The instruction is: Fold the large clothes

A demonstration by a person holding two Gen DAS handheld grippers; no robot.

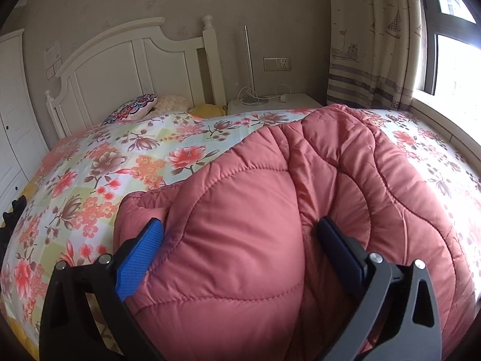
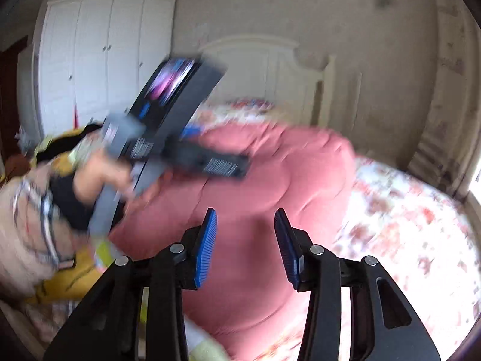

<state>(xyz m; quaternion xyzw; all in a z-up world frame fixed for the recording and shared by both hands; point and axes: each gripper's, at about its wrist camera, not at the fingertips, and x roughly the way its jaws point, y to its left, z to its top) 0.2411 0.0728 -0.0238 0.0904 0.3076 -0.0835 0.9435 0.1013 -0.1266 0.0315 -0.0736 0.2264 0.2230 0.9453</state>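
Right now, in the left wrist view, your left gripper (image 1: 240,246) has its jaws spread wide around a thick bulge of the pink quilted padded coat (image 1: 270,210), which fills the lower centre of the frame on the floral bedsheet (image 1: 105,162). Both blue pads press into the padding, so you appear to be holding a fold mid-step. Next you likely need to lay that fold flat and square. Its lower hem is cut off.

In the right wrist view, your right gripper (image 2: 246,246) stands partly open and empty above the coat (image 2: 270,174). Blur smears everything; at left the other handheld tool (image 2: 168,120) hides the coat's edge.
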